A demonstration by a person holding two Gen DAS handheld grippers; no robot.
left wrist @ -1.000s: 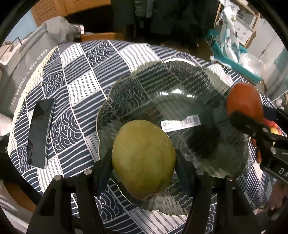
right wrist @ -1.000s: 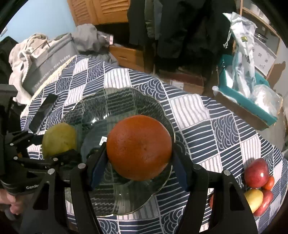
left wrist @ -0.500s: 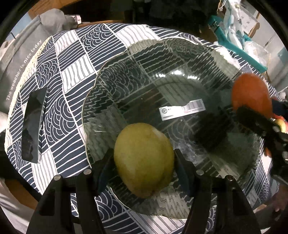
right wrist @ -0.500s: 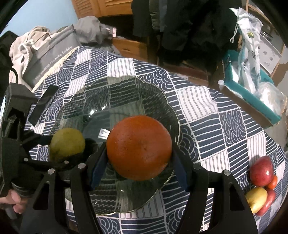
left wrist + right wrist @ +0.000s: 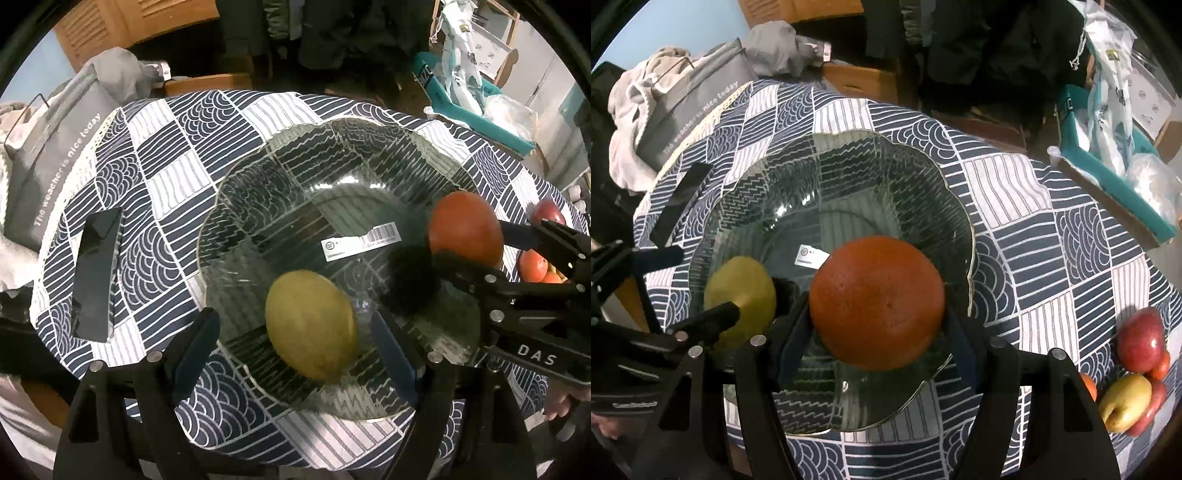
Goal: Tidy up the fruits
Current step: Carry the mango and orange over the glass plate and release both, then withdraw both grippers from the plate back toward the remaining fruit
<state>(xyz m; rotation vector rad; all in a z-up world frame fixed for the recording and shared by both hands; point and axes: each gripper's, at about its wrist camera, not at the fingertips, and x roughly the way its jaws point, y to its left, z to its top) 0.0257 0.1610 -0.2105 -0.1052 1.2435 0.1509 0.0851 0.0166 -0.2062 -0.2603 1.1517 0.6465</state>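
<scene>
A large clear glass bowl (image 5: 258,192) (image 5: 923,177) stands on the patterned tablecloth. A green mango (image 5: 312,325) (image 5: 740,291) lies in the bowl's near side. My left gripper (image 5: 295,339) is open, its fingers spread apart on either side of the mango and clear of it. My right gripper (image 5: 877,328) is shut on an orange (image 5: 877,301) and holds it over the bowl's near right part; the orange also shows in the left wrist view (image 5: 465,232).
A black phone (image 5: 96,280) lies on the cloth left of the bowl. A grey bag (image 5: 48,162) sits at the table's left edge. A pile of apples and small oranges (image 5: 1137,373) lies on the cloth at the right.
My left gripper has opened and let go of the mango, which now lies in the bowl. My right gripper, still holding the orange, has moved further over the bowl.
</scene>
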